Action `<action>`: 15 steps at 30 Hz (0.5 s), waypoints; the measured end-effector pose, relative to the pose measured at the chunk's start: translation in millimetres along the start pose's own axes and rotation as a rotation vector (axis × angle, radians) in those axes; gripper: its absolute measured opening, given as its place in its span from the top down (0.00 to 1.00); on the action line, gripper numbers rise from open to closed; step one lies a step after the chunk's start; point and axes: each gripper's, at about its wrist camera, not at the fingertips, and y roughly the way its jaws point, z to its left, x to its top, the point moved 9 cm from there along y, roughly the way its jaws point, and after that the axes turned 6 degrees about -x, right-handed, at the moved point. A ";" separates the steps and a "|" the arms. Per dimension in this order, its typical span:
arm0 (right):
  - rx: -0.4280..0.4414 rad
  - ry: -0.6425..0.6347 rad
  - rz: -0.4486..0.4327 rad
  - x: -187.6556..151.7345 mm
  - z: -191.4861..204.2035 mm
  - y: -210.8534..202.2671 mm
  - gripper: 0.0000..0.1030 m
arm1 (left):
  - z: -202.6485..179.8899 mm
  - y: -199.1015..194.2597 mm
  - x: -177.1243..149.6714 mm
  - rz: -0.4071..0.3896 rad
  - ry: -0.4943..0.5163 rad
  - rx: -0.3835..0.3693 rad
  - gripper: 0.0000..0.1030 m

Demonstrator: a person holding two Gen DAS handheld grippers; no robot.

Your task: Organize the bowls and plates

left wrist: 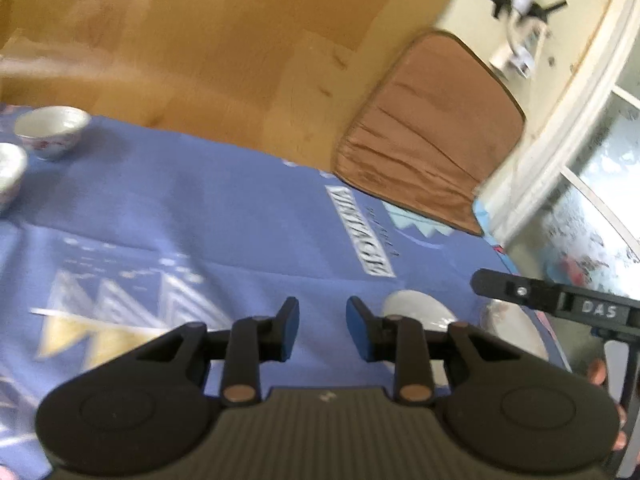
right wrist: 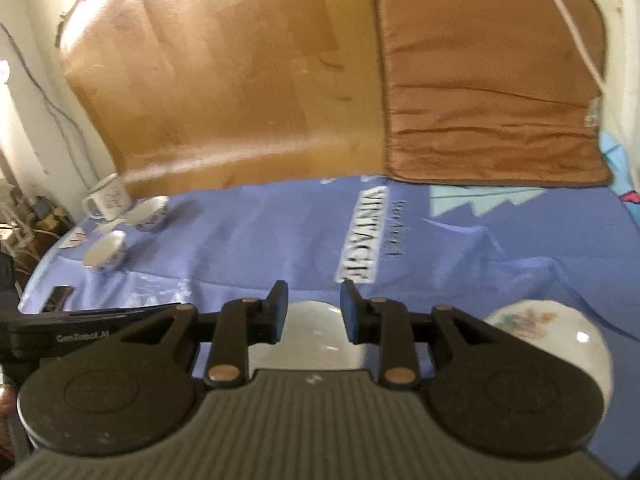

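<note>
The left claw (left wrist: 322, 328) hangs over the blue printed cloth (left wrist: 208, 216) with its blue pads a narrow gap apart and nothing between them. The right claw (right wrist: 313, 308) is likewise narrowly parted and grips nothing; a white plate (right wrist: 316, 332) lies on the cloth directly below its gap, not touched by the pads.

The left wrist view shows that same white plate (left wrist: 416, 312) just right of its right finger, partly hidden by it, and a second, floral-rimmed plate (left wrist: 516, 328) beside it toward the cloth's right edge. One finger of the right claw reaches in from the right above that second plate, with fingertips of a hand (left wrist: 600, 372) below it. Two small bowls (left wrist: 52, 130) stand at the far left of the cloth, near its far edge, the nearer one cut by the frame.

The right wrist view alone shows the floral plate (right wrist: 552, 332) with its painted centre, near the cloth's right side, and both bowls (right wrist: 106, 254) whole and apart from each other near the far left corner. Beside the farther bowl (right wrist: 152, 212) stands a white enamel mug (right wrist: 108, 200), which the left view misses. A brown cushion (right wrist: 488, 80) lies at the far right edge, overlapping the cloth, next to a bamboo mat (right wrist: 224, 80).
</note>
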 end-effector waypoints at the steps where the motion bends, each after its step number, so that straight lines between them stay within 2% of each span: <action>1: 0.027 0.002 0.008 1.2 8.7 1.9 0.69 | 13.4 -11.5 2.9 -0.016 -0.008 0.025 0.74; 3: 0.107 0.008 0.047 1.8 35.5 9.8 0.69 | 39.6 -33.1 9.6 -0.044 -0.030 0.074 0.74; 6: 0.224 0.017 0.130 -1.1 83.0 30.2 0.69 | 95.8 -75.2 27.5 -0.102 -0.070 0.198 0.74; 9: 0.304 0.023 0.204 -0.6 134.7 59.0 0.69 | 150.1 -112.6 50.9 -0.155 -0.116 0.325 0.74; 11: 0.325 0.020 0.232 4.4 166.3 81.5 0.68 | 190.2 -128.7 67.5 -0.155 -0.150 0.406 0.73; 13: 0.333 0.020 0.250 12.8 197.6 107.4 0.66 | 218.9 -130.8 76.4 -0.124 -0.190 0.418 0.73; 15: 0.335 0.033 0.269 21.2 223.2 131.5 0.63 | 235.0 -126.3 81.2 -0.098 -0.222 0.399 0.71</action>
